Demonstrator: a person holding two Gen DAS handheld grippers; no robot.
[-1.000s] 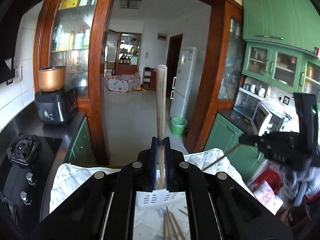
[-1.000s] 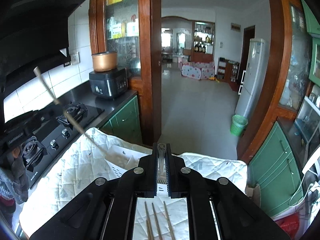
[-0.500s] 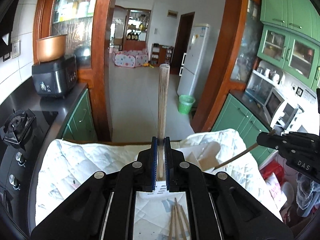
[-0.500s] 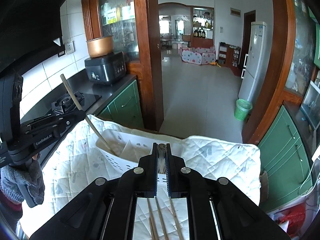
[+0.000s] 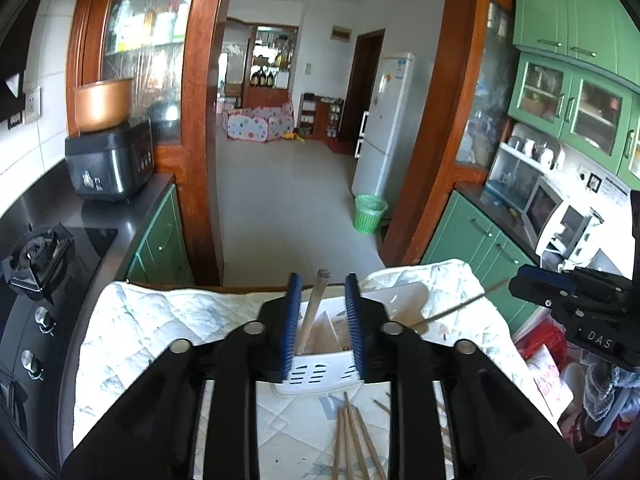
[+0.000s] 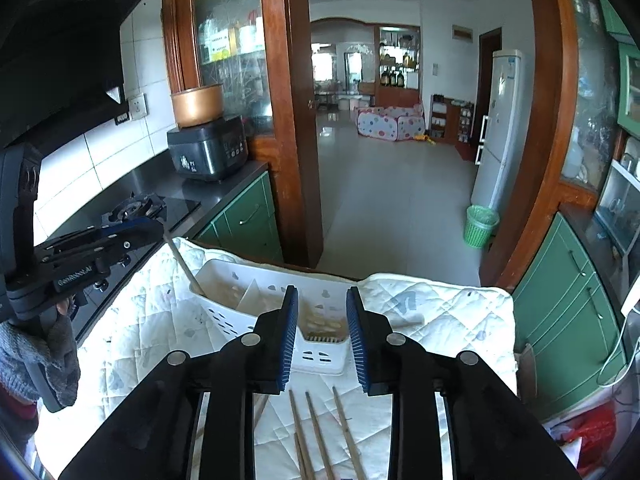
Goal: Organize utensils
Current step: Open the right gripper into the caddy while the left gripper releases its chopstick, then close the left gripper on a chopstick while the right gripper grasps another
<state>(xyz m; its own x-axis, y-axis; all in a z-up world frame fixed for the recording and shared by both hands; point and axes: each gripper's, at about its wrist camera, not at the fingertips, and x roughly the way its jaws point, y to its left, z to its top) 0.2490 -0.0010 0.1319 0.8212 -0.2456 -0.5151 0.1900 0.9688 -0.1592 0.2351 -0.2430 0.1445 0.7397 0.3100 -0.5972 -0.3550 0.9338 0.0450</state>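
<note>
Both wrist views, close, angled down, sharing white basket (image 5: 320,372) (image 6: 320,356), doorway beyond

Bright daylight fills both fisheye views, strongest from the far room beyond the doorway, leaving a pale sheen on the tiled floor (image 6: 384,200). The range hood (image 6: 60,40) sits in deep shadow. Straight lines bow outward; black corners vignette each frame. Focus is sharp throughout.

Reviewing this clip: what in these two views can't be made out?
- Loose chopsticks, left wrist view: near ends cut off by the bottom edge, count unclear.
- White basket, right wrist view: its front and contents partly hidden by the right gripper.
- Chopstick in the basket, left wrist view: lower end hidden by the basket wall.
</note>
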